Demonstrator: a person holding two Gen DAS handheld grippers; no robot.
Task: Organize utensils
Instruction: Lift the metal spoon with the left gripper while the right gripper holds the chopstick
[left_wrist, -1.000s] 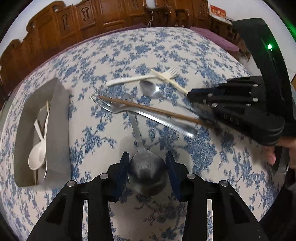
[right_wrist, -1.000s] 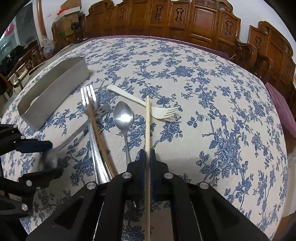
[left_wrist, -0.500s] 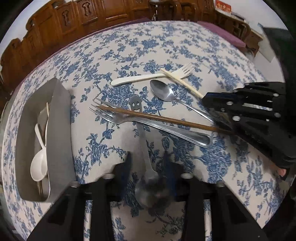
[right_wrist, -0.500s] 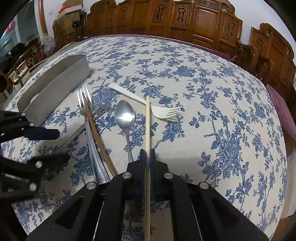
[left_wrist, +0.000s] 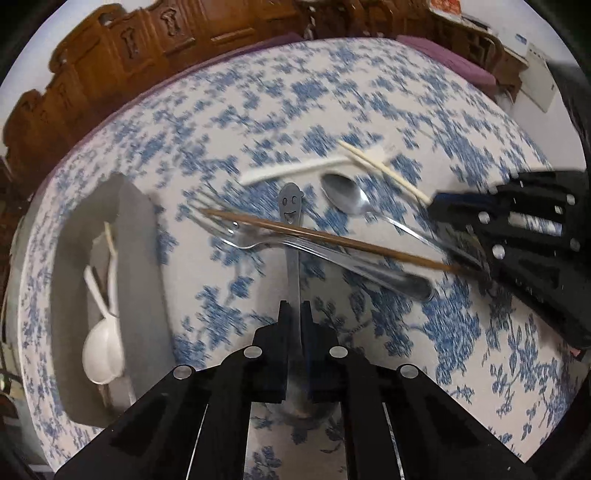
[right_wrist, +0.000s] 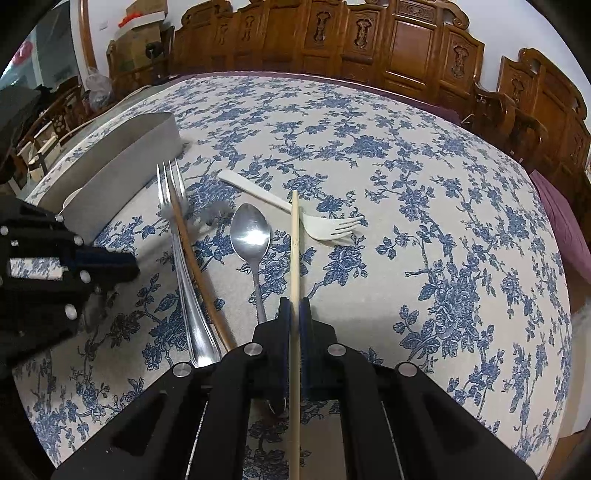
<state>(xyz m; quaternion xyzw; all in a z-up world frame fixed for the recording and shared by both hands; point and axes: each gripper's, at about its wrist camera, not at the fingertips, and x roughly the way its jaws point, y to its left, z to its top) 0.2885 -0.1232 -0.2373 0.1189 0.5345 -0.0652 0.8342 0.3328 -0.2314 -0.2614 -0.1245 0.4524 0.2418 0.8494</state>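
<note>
The smiley-handled spoon (left_wrist: 291, 229) lies on the bench (left_wrist: 369, 92), right of the grey tray (left_wrist: 144, 258), its handle under the steel fork (left_wrist: 332, 258); the left tool (left_wrist: 294, 314) has just closed on its handle. The right tool (right_wrist: 294, 314) pinches a pale chopstick (right_wrist: 294, 240).

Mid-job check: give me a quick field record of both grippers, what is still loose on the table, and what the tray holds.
left gripper: jaws have just been closing, now shut on the handle of the steel smiley-face spoon
right gripper: shut on pale wooden chopstick
loose on floral tablecloth: steel fork, dark brown chopstick lying across it, plain steel spoon, white plastic fork
grey tray: holds white plastic spoon; other pale pieces unclear
</note>
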